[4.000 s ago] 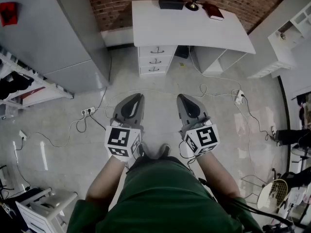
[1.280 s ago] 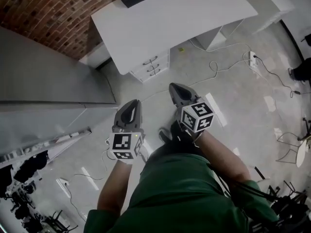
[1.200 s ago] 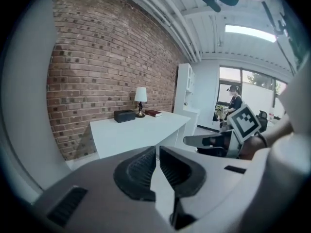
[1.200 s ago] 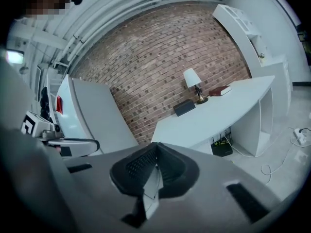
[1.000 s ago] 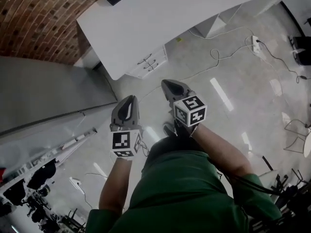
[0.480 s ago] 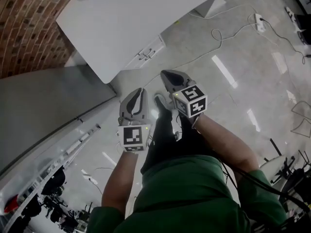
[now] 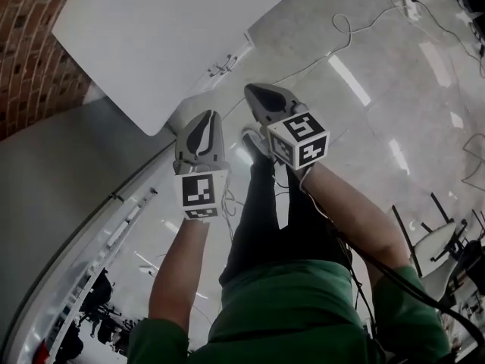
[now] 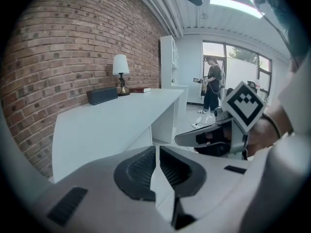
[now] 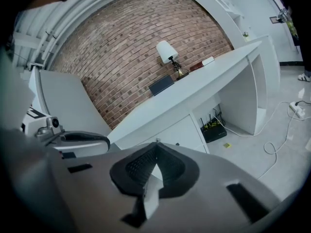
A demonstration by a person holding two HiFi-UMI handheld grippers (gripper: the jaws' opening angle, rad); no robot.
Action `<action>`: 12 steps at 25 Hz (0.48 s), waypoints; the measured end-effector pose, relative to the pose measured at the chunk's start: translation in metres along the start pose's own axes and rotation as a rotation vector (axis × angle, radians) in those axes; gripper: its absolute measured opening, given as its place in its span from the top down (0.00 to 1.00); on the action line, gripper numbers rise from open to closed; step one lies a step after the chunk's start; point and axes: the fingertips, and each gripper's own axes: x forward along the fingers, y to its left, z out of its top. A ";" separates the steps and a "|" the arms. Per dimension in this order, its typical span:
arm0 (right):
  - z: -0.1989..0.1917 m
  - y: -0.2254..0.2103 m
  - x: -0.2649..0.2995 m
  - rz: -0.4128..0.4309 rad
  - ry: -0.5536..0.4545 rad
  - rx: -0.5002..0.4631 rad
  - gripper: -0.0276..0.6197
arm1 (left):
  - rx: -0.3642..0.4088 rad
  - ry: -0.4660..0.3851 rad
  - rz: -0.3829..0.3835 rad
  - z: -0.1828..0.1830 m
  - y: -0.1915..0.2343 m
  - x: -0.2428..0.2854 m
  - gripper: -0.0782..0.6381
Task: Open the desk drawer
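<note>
Brick wall (image 8: pixel 58 47) runs behind everything, w/ pale glossy floor (image 7: pixel 394 89) in front. Big grey cabinet (image 7: pixel 53 180) stands just beside the desk's drawer end. Desk is white, tabletop (image 7: pixel 167 29) mostly bare. Person in green top (image 7: pixel 303 309) & dark trousers stands facing it, both arms out.

Desk drawers (image 7: pixel 225 61): small stack w/ dark handles under the tabletop end nearest the cabinet. Fronts look flush, all shut.

L gripper (image 8: pixel 156 148) & R gripper (image 9: pixel 156 143) are held side by side, close tog. but not touching. Both aim toward the drawer stack and are clearly short of it. L fingers are pressed tog., nothing btwn them. R fingers likewise meet tip to tip, empty.

At the back of the tabletop by the wall: table lamp (image 8: pixel 120 67) w/ white shade, black box (image 8: pixel 102 96) on one side, dark red book (image 8: pixel 141 90) on the other. Under the desk sits a small black router (image 9: pixel 214 127). White cables (image 7: pixel 341 32) snake over the floor to a power strip (image 7: pixel 409 2). 2nd person (image 8: pixel 213 89) stands far off by the windows.
</note>
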 end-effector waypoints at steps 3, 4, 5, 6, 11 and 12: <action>-0.016 -0.009 0.019 0.015 0.012 0.009 0.95 | -0.003 0.025 -0.014 -0.022 -0.001 0.015 0.86; -0.021 -0.012 0.026 0.018 0.016 0.022 0.95 | -0.002 0.035 -0.023 -0.030 -0.002 0.019 0.86; -0.025 -0.015 0.033 0.022 0.017 0.042 0.95 | -0.002 0.045 -0.033 -0.037 -0.002 0.024 0.86; -0.028 -0.019 0.040 0.027 0.015 0.066 0.95 | -0.006 0.056 -0.042 -0.043 -0.002 0.029 0.86; -0.040 -0.029 0.072 0.069 -0.008 0.193 0.93 | -0.052 0.075 -0.046 -0.066 0.003 0.042 0.86; -0.044 -0.030 0.079 0.083 -0.012 0.219 0.92 | -0.055 0.071 -0.046 -0.070 0.005 0.045 0.86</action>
